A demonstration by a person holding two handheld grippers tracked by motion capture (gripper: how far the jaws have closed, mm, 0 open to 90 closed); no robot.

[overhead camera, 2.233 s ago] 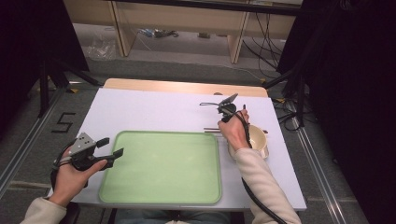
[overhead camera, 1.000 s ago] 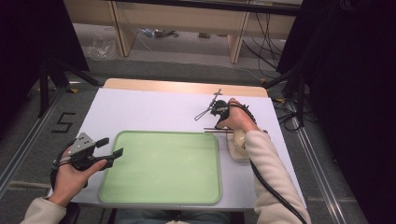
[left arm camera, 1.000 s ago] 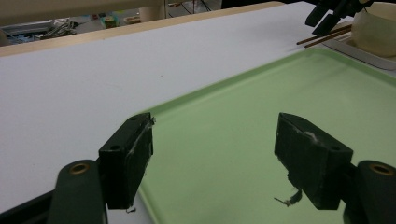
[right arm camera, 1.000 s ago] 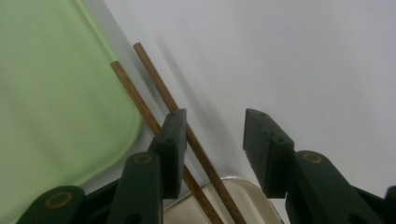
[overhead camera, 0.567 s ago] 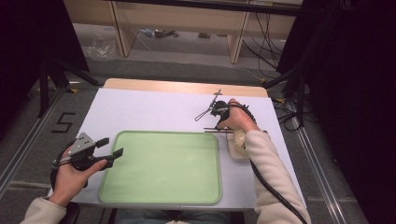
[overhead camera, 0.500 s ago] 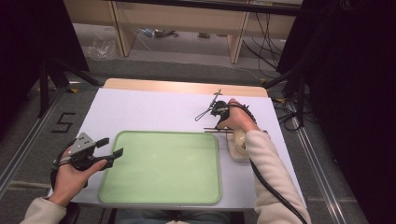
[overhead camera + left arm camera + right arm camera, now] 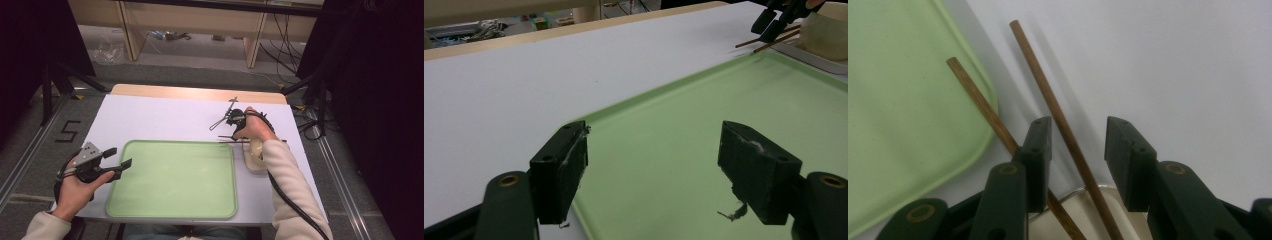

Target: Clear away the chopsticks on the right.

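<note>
The right gripper (image 7: 1075,150), closing but not yet pinching, straddles one chopstick (image 7: 1048,100) at the tray's (image 7: 170,215) two o'clock corner; its twin (image 7: 978,95) lies outside and may get knocked away. The left gripper (image 7: 654,170) hangs spread.

A green tray (image 7: 172,180) lies on the white table (image 7: 160,117), with a cream bowl (image 7: 256,150) just beside it.

In the high view, the person's right hand (image 7: 256,129) and sleeve cover most of the pale cream bowl (image 7: 256,156) and the middle of the two thin brown wooden chopsticks (image 7: 227,139). In the right gripper view, the bottom edge cuts off their lower ends (one passes behind a black jaw). Whether the pads touch either stick cannot be told.
</note>
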